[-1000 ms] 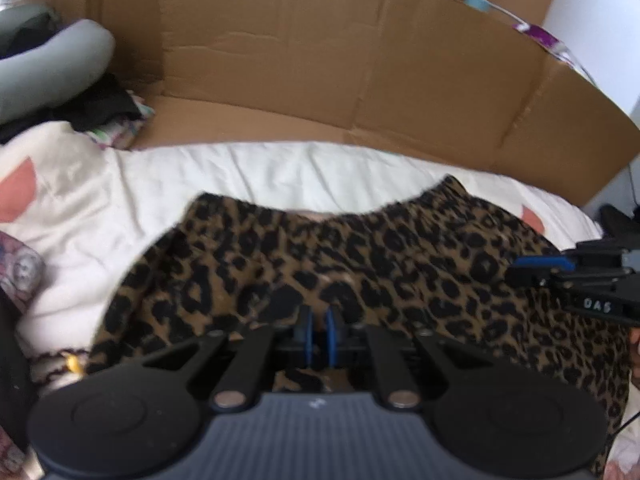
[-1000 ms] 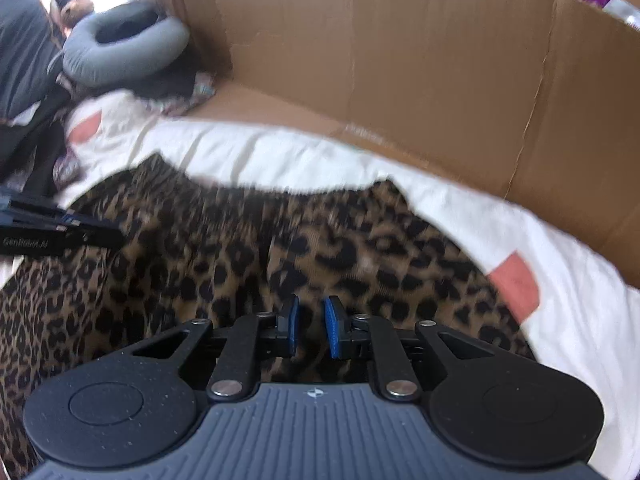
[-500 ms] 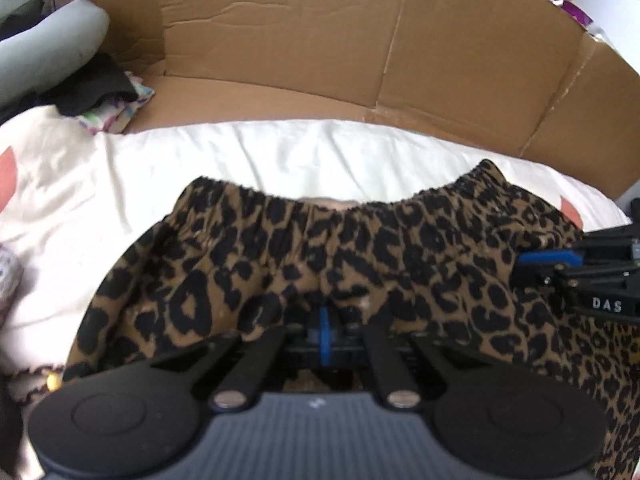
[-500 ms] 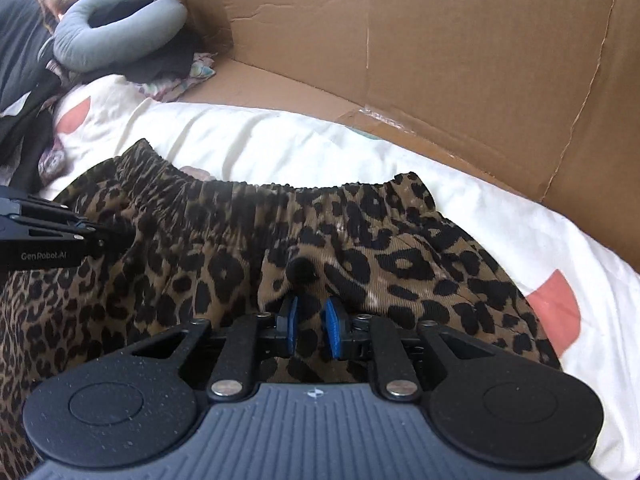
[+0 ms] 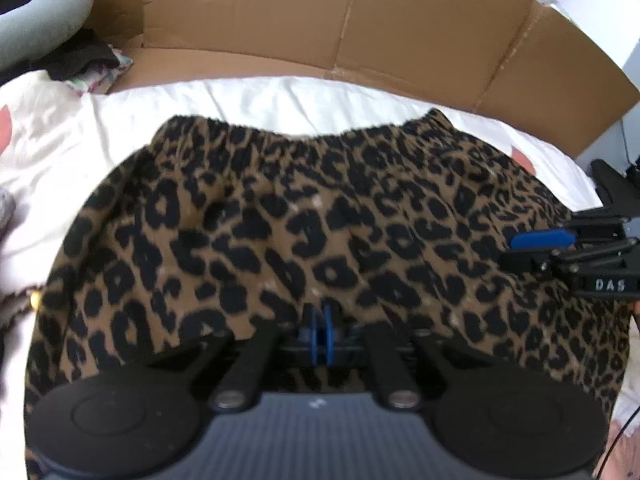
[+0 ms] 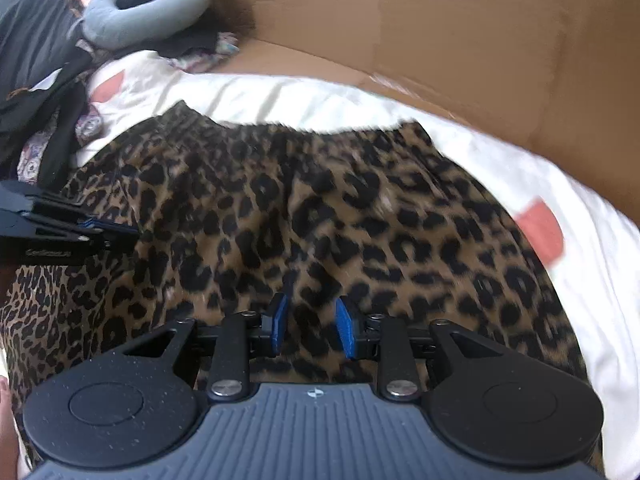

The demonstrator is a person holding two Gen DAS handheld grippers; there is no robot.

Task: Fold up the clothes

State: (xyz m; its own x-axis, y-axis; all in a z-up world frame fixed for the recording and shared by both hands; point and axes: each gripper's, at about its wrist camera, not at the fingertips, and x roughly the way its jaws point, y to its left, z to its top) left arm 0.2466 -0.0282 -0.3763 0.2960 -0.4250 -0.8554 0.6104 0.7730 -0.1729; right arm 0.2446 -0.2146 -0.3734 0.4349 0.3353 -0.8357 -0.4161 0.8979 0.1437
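- While the left gripper (image 5: 321, 330) pinches the leopard-print garment (image 5: 320, 216), its fingers nearly closed, cloth may bunch.
- Right gripper (image 6: 310, 326): fingers parted, empty; the fold could skew.

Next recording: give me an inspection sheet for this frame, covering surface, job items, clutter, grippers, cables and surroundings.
Surface: white bedsheet with coral patches, lightly wrinkled.
Job's things: leopard-print garment spread on the sheet, gathered waistband at the far edge.
Clutter: grey neck pillow, dark clothes and a patterned cloth heaped at the far left.
Grippers: left gripper low over the garment's near part, blue pads almost together, fabric between them not clear; right gripper open above the fabric, holding nothing.
Cables: thin dark cable at the right edge of the left wrist view.
Surroundings: brown cardboard panels standing behind the sheet.
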